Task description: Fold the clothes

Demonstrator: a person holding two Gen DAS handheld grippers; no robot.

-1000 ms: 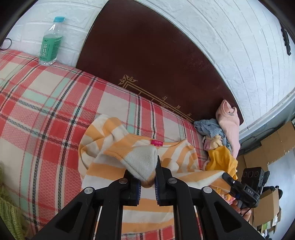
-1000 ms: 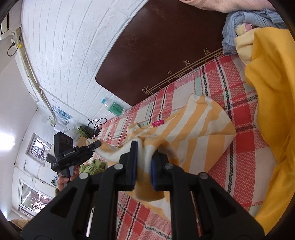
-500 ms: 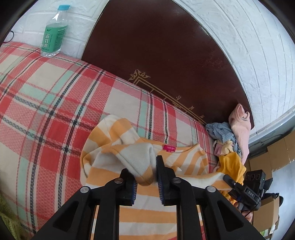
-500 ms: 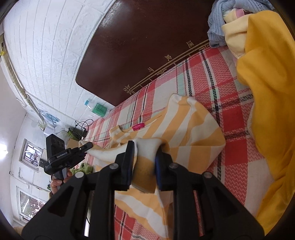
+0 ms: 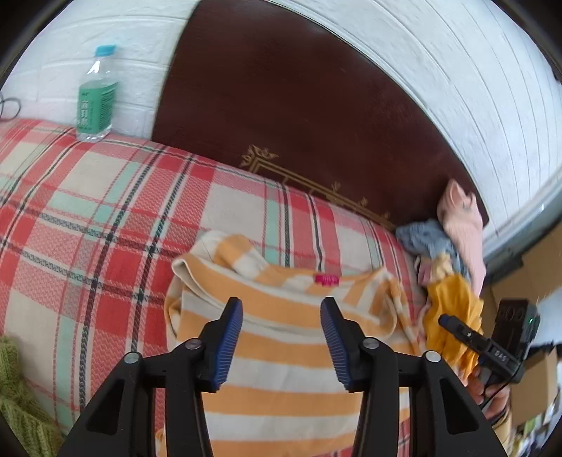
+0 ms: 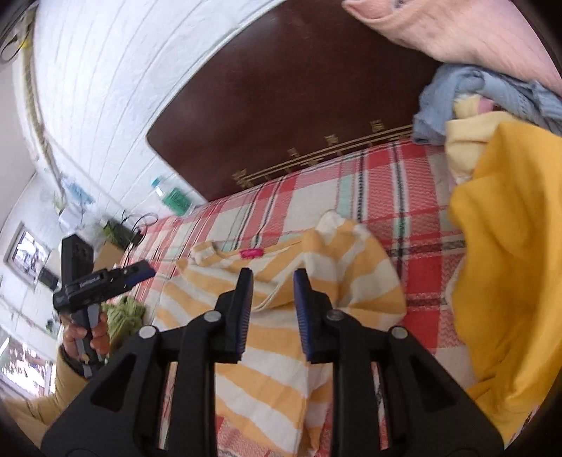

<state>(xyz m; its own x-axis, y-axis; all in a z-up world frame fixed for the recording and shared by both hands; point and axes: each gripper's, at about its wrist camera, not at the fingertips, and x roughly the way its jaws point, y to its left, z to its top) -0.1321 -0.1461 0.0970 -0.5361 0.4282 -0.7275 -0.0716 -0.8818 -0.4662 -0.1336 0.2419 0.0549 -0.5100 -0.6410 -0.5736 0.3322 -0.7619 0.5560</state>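
Note:
An orange and white striped shirt (image 5: 281, 351) with a pink neck label lies on the plaid bedspread (image 5: 87, 228); it also shows in the right wrist view (image 6: 281, 369). My left gripper (image 5: 281, 309) is open just above the shirt's folded upper part and holds nothing. My right gripper (image 6: 273, 284) is open above the shirt's right side and holds nothing. Each gripper shows in the other's view, the right one (image 5: 456, 325) and the left one (image 6: 133, 274).
A pile of clothes, yellow (image 6: 509, 263), blue-grey (image 6: 484, 95) and pink (image 6: 439, 31), lies at the bed's right end. A water bottle (image 5: 96, 95) stands by the white wall. A dark headboard (image 5: 298, 116) runs behind. A green knit (image 5: 17, 404) lies at the left.
Both grippers were shut on folds of the striped shirt; both have opened and let go. The shirt's upper part now lies flat on the bedspread.

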